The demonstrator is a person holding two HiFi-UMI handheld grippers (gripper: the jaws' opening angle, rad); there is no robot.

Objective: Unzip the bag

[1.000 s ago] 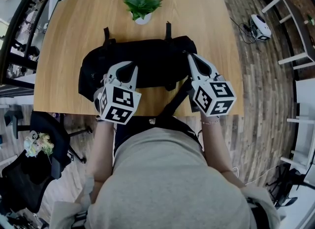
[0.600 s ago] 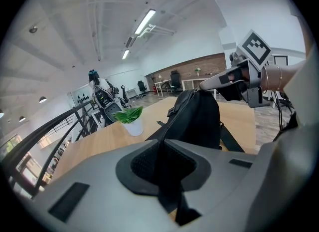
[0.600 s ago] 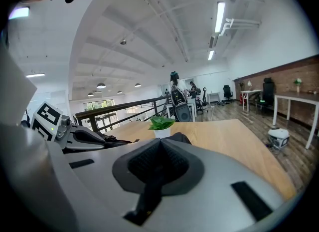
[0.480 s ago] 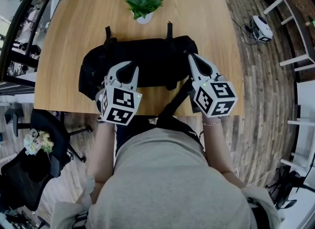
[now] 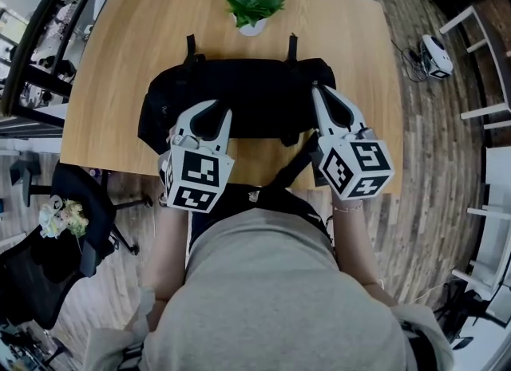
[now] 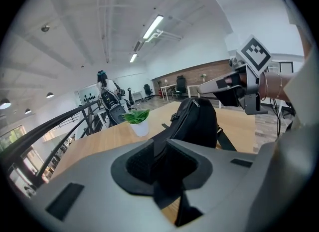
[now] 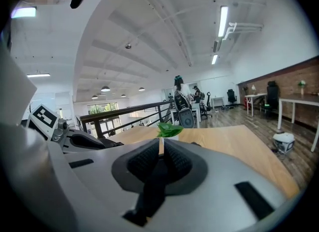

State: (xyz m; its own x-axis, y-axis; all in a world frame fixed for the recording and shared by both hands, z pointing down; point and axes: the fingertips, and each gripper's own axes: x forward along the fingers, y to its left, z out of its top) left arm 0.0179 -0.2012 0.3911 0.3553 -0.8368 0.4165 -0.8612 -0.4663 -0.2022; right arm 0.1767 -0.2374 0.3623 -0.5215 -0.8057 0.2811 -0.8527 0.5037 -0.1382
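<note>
Looking down from the head view, I have the black bag [image 5: 239, 102] lying lengthwise across the middle of the wooden surface [image 5: 112, 58], with two short straps [image 5: 191, 45] poking out past its far edge and a longer strap [image 5: 291, 171] trailing off its near side over the surface's edge toward me. The left gripper [image 5: 209, 114] sits over the bag's near-left part and the right gripper [image 5: 323, 94] over its near-right corner, both pointing across the bag. In the left gripper view the jaws are easing apart, and the gap between the pads shows only the bag's black fabric beyond and a sliver of wood lower down. I see nothing pinched there, so that gripper is released. In the right gripper view the jaws are also parting. The slit between them is narrow, with light coming through at the top and dark bag below, and it likewise grips nothing. From the left gripper view the bag rises as a rounded hump with a zip [image 6: 193, 107] running along its ridge. A small potted plant [image 5: 253, 6] stands beyond the bag's far side, apart from it.
</note>
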